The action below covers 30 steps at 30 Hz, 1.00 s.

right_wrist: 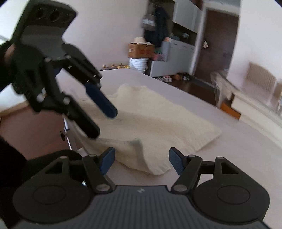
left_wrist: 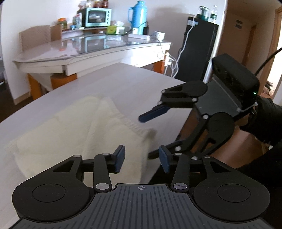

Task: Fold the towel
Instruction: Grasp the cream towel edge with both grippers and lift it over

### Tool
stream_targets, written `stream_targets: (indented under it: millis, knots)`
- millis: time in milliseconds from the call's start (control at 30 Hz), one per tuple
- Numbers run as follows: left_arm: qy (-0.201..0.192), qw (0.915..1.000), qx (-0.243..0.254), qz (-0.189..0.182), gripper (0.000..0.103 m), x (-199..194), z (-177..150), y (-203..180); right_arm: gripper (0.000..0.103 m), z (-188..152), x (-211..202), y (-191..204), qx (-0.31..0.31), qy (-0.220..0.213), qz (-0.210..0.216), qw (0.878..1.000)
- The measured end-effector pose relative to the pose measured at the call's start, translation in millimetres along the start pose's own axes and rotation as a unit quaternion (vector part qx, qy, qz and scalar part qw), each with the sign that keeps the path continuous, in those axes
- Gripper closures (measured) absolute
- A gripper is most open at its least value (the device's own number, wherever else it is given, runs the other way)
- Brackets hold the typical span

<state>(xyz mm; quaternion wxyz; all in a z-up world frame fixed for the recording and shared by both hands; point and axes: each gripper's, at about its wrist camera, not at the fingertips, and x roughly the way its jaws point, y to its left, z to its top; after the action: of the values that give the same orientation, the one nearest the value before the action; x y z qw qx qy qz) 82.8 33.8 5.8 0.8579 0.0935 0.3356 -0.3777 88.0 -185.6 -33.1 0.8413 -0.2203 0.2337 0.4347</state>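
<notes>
A cream towel (left_wrist: 74, 130) lies folded over on the pale table (left_wrist: 123, 84), one corner at the near edge. My left gripper (left_wrist: 141, 159) is open, its blue pads on either side of that near corner, holding nothing. My right gripper (left_wrist: 149, 136) is open just right of the towel's edge, above the table edge. In the right wrist view the towel (right_wrist: 158, 119) lies ahead of my open right gripper (right_wrist: 141, 162), whose pads flank the towel's near corner. The left gripper (right_wrist: 104, 121) hangs open above the towel's left side.
A glass-topped side table (left_wrist: 91, 51) stands behind with a toaster oven (left_wrist: 97, 17), a blue thermos (left_wrist: 139, 16) and clutter. A black cabinet (left_wrist: 197, 51) with cables stands at the right. Boxes, shelves and a dark door (right_wrist: 216, 44) lie beyond the table.
</notes>
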Motion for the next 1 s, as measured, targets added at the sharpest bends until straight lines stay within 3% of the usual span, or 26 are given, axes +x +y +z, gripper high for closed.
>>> stream_targets:
  millis: [133, 233, 300, 367, 533, 733, 867, 1000]
  knots:
    - [0.008, 0.9994, -0.007, 0.033, 0.048, -17.1, -9.8, 10.0, 0.042, 2.0, -2.5, 13.2, -0.060, 0.011, 0.005, 0.998]
    - [0.015, 0.9981, -0.008, 0.059, 0.045, -27.8, -19.9, 16.0, 0.061, 2.2, -2.1, 24.6, -0.108, 0.027, 0.013, 0.994]
    - [0.018, 0.9969, 0.001, 0.076, 0.040, -35.2, -27.8, 17.5, 0.086, 1.7, -2.3, 30.5, -0.129, 0.035, 0.013, 0.991]
    - [0.019, 0.9946, 0.025, 0.099, 0.036, -44.8, -38.9, 16.5, 0.095, 1.1, -3.3, 32.6, -0.135, 0.037, 0.011, 0.990]
    - [0.018, 0.9908, 0.072, 0.113, 0.033, -54.5, -59.2, 9.2, 0.095, 4.2, -17.2, 27.0, -0.099, 0.025, 0.000, 0.995]
    - [0.033, 0.9848, 0.129, 0.112, 0.039, -45.8, -75.2, -2.8, 0.095, 2.5, -25.1, 18.5, -0.082, 0.029, -0.007, 0.996]
    - [0.032, 0.9817, 0.156, 0.105, 0.058, -40.4, -78.1, -7.8, 0.095, 1.4, -30.4, 12.9, -0.070, 0.032, -0.011, 0.997]
    - [0.050, 0.9734, 0.191, 0.117, 0.078, -32.9, -80.5, -10.5, 0.095, -0.3, -35.7, 7.7, -0.059, 0.034, -0.016, 0.998]
